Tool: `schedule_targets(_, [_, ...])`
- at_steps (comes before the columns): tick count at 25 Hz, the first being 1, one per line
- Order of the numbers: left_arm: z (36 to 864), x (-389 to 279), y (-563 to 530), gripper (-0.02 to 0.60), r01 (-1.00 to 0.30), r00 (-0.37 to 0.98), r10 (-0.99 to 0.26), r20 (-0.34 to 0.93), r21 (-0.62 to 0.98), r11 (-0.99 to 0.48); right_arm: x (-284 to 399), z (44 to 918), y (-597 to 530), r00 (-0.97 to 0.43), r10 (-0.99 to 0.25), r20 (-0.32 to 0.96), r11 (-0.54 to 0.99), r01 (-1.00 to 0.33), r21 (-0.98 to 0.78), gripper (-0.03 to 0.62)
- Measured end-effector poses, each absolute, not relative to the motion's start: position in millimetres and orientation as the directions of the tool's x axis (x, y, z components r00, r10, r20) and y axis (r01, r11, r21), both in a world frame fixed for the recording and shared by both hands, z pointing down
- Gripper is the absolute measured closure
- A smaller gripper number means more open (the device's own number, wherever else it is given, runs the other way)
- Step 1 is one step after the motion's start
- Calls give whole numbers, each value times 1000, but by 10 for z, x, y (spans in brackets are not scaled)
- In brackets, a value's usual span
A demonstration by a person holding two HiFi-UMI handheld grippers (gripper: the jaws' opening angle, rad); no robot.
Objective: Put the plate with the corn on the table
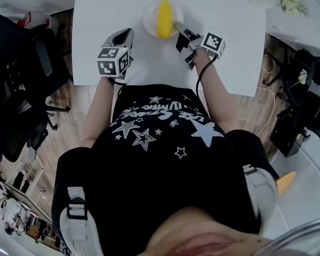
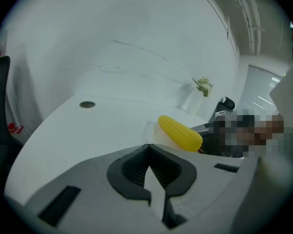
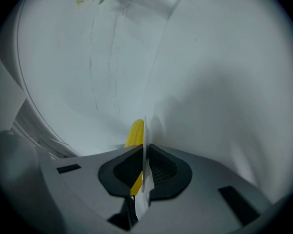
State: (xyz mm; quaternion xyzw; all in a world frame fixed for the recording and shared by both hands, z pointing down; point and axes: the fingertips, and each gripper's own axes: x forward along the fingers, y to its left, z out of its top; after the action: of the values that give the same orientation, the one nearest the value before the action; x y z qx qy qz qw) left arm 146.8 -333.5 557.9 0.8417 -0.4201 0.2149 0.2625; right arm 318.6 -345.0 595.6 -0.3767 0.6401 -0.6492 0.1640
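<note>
- The right gripper (image 3: 144,149) pinches the rim of the white plate (image 1: 151,20), which shows edge-on between its jaws.
- The corn (image 1: 164,18) lies on the plate, over the white table (image 1: 106,15).
- The left gripper (image 2: 149,147) has its jaws pressed together with nothing between them, near the plate's left.

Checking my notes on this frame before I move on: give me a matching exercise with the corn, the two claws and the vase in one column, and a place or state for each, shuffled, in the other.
Column one:
1. corn
2. left claw
3. right claw
4. vase

Column two:
A. closed on the rim of the plate
B. standing at the far right of the table
C. lying on the plate
D. closed, with nothing in it

Pairs: 1-C, 2-D, 3-A, 4-B
</note>
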Motion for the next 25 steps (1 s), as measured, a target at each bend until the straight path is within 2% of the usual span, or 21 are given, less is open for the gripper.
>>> schedule_targets(8, [5661,1357,-3434,577,-808,571,-575,586,277,-520,3091,6069,-3511,-627,-691,360,-205,-308,-929,571])
schedule_targets(25, [5668,1184,-3377,577,-789,594,-560,577,282,-547,3001,6143,-3452,-481,-602,637,-350,-558,-753,562])
